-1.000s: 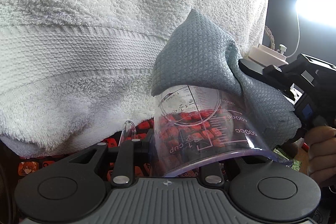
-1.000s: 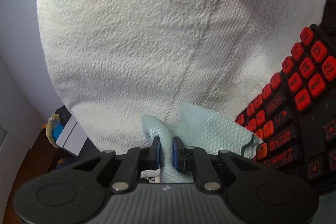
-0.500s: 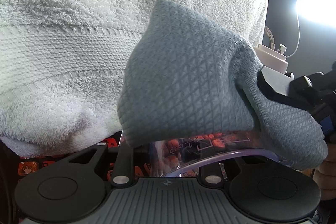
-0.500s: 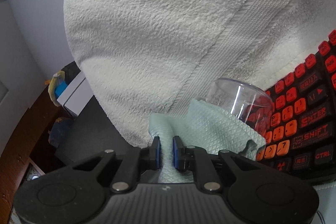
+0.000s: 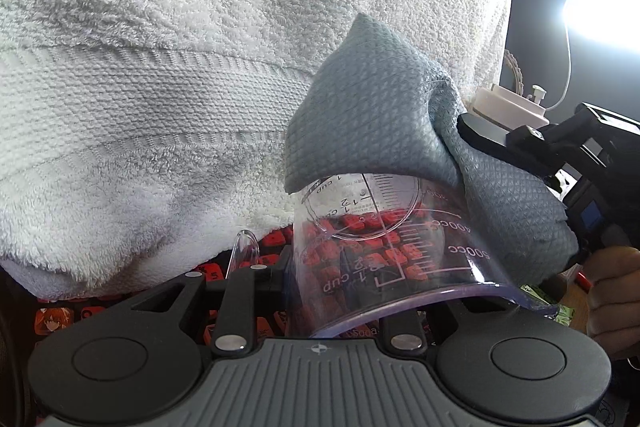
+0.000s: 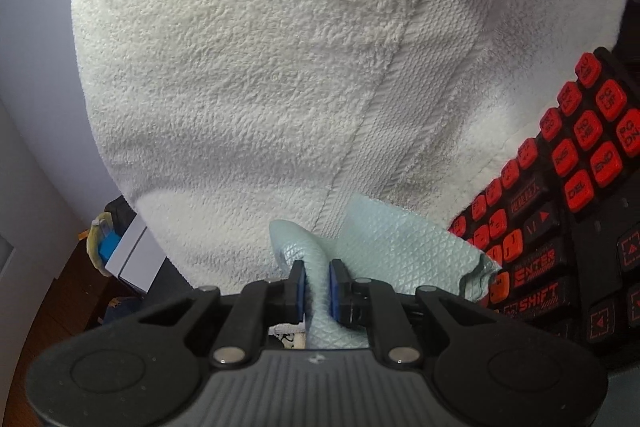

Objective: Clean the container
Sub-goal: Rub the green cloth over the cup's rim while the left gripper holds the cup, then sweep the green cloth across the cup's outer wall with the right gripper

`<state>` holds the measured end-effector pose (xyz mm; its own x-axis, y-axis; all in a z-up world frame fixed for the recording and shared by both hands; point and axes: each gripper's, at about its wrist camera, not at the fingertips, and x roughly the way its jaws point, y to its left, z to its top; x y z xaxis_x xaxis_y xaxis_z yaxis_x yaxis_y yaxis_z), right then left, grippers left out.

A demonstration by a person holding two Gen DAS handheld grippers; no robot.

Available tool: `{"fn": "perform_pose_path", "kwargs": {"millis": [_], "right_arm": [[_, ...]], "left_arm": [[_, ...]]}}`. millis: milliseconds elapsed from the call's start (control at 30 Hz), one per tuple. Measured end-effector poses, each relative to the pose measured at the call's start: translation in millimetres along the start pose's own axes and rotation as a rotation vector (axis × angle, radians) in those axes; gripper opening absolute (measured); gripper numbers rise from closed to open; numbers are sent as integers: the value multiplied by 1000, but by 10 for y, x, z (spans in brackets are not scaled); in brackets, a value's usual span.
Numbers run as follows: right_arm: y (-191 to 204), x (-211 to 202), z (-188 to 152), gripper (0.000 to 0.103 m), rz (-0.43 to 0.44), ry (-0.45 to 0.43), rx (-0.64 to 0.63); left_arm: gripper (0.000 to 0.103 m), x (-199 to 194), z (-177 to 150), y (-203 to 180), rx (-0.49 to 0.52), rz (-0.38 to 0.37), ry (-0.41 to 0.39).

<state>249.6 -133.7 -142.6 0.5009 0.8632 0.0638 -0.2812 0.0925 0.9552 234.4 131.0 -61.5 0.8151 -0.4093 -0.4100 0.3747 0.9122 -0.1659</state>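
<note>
The clear plastic measuring cup (image 5: 384,247), lower centre of frame, is clamped by the left gripper (image 5: 332,291). A grey-blue waffle-weave cloth (image 5: 384,131), pinched in the right gripper (image 6: 317,287), covers its far end. Behind: white terry towel (image 5: 200,67), red-keyed black keyboard (image 6: 560,227).

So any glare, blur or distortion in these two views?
Left wrist: blown-out bright lamp at right, sharp print on the clear plastic measuring cup. Right wrist: even light, sharp red keyboard keys. Both: fisheye bends the white terry towel.
</note>
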Motion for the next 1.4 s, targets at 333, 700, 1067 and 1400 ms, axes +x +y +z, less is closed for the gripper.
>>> {"fn": "perform_pose_path", "kwargs": {"millis": [333,700,1067,1400], "right_arm": [[255,191,-269,11,13,127,-164],[108,7,-17,10,-26,16,-92],[94,117,-126,11,20,77,-40],[147,127,-135,10,17,105,-79]], "left_arm": [[22,5,0,-19,4,2,0],[22,-14,-9,-15,3,0,0],[22,6,7,-7,-1,-2,0],[22,18,9,-14,1,-2,0]]}}
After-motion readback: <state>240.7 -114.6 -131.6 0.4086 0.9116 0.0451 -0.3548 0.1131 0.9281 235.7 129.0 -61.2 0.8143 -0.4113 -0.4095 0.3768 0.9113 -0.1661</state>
